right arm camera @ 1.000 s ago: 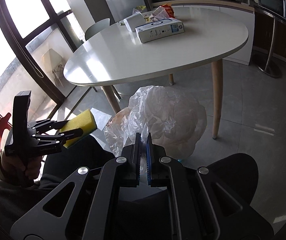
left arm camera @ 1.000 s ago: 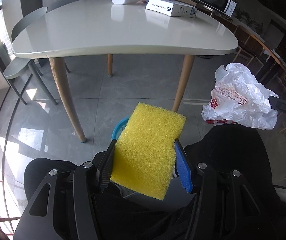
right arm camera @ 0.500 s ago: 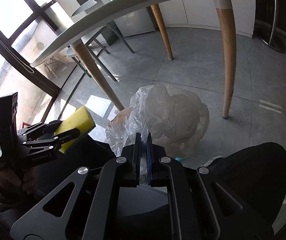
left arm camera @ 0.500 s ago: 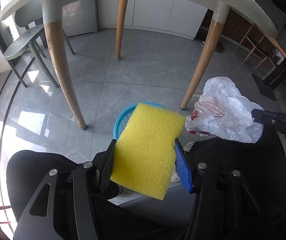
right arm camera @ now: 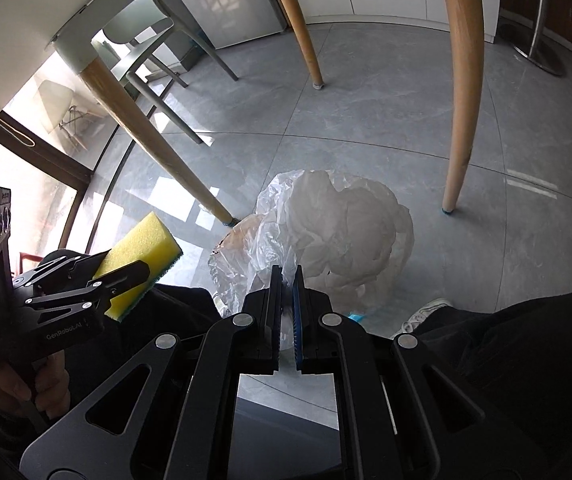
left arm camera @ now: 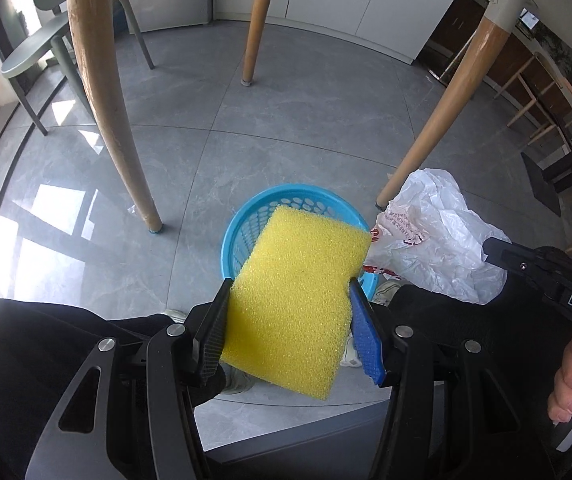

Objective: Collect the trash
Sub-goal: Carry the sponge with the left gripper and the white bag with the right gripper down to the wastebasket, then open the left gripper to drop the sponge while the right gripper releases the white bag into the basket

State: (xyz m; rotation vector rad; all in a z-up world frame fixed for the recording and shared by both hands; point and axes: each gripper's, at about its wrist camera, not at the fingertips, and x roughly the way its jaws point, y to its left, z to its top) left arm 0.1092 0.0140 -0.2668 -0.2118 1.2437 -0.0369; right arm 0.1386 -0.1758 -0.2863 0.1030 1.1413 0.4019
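Lowering sponge (left arm camera: 298,300) and plastic bag (right arm camera: 346,232) toward blue basket (left arm camera: 245,220), tabletop gone

Both tongs have dropped from above the surface to below its edge: the white top with its boxes is gone from both views, and only the wooden legs (left arm camera: 97,92) and grey tiled floor (left arm camera: 306,120) fill the background. The blue basket (left arm camera: 245,224), a second ago barely peeking out behind the yellow sponge (left arm camera: 298,300), now shows most of its rim and slotted wall. The white plastic bag (left arm camera: 438,240) hangs lower, just beside the basket's right edge.
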